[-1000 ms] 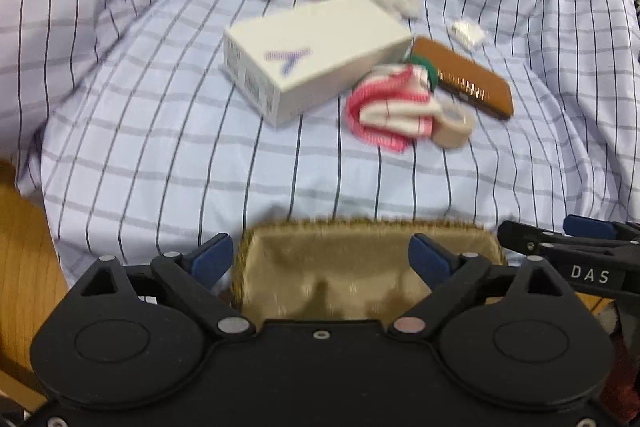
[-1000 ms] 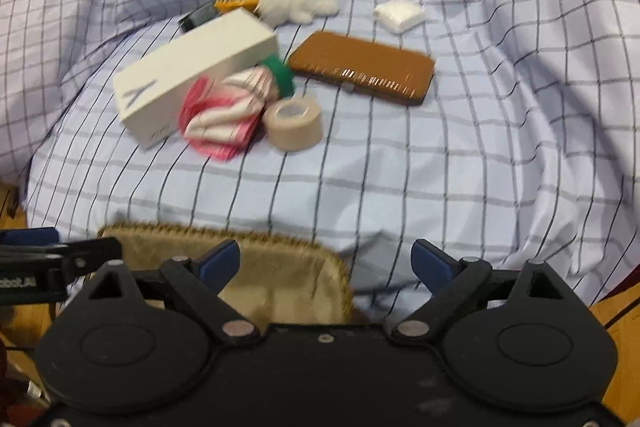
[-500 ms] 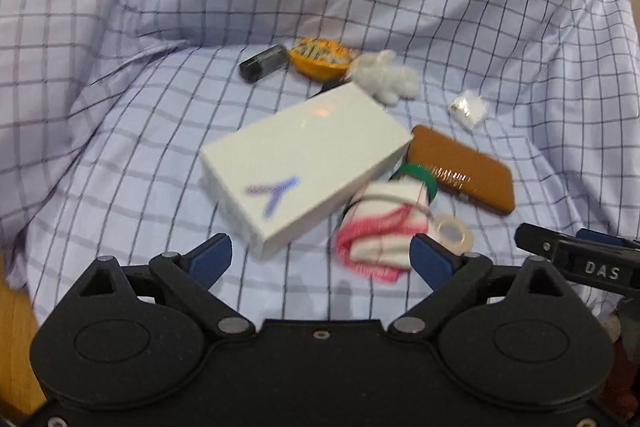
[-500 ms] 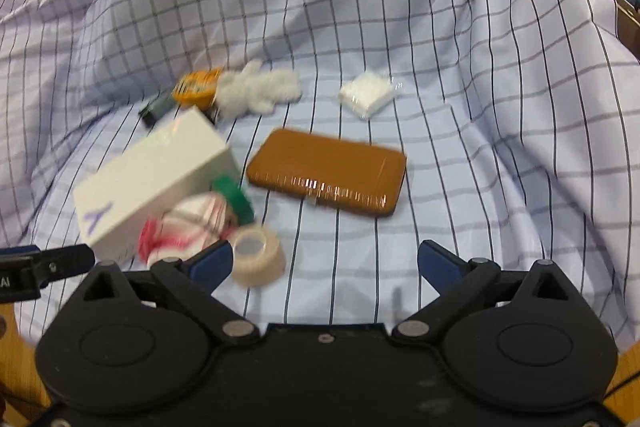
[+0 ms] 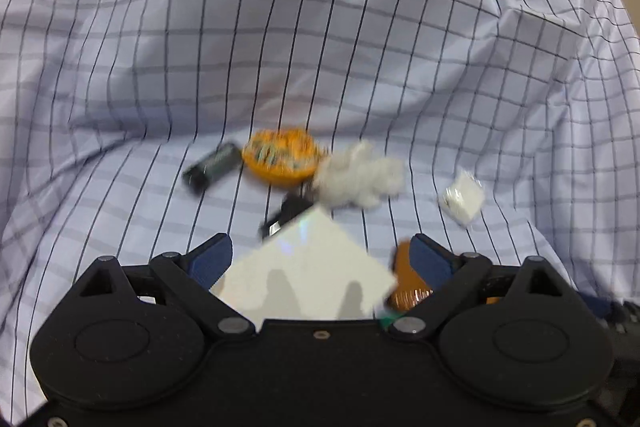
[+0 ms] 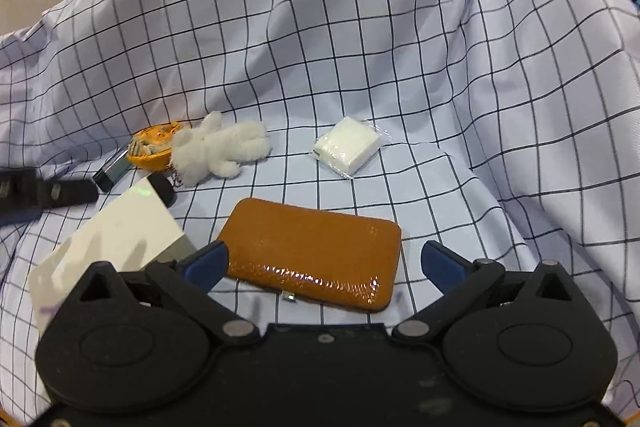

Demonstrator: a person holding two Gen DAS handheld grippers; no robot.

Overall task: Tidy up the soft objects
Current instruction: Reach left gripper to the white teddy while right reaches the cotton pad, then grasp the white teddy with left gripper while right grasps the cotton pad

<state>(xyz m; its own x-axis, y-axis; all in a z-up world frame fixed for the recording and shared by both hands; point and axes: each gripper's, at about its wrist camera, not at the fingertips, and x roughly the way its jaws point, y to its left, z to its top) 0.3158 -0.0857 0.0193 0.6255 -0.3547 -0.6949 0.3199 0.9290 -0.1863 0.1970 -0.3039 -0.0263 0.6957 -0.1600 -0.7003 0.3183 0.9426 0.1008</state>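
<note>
1. Left gripper [image 5: 320, 255]: jaws spread wide, nothing between them. It hung over the near corner of the white box [image 5: 308, 271]. That view was motion-blurred.
2. Right gripper [image 6: 322, 263]: jaws likewise released, empty, sitting just above the near edge of the tan leather case [image 6: 316, 259].
3. Everything lay on a checked cloth [image 6: 400, 47], heavily wrinkled and rising at the far side. Couldn't tell what was under it.
4. Layout, left to right in the right wrist view: dark small device [image 6: 114, 173] at far left, orange pouch [image 6: 150, 147] touching it, white plush bear [image 6: 216, 151] lying flat against the pouch's right side, white box at near left with a dark object tucked behind its far corner, tan case in the middle near, wrapped white pad [image 6: 348, 147] to the far right, well apart from the rest.
5. Soft candidates as I read it: plush bear, wrapped pad, maybe the orange pouch. The box, case and dark device looked rigid.
6. Progress: effectively none visible. No soft item was gripped, and they sat mixed in with the hard ones. No bin or target spot showed in either view.
7. Left to do: the whole sort. The bear was nearest the left gripper's line, the pad nearer the right's.
8. Risk: the bear was pressed against the pouch, so a sloppy pinch could drag both, or bunch the cloth.
</note>
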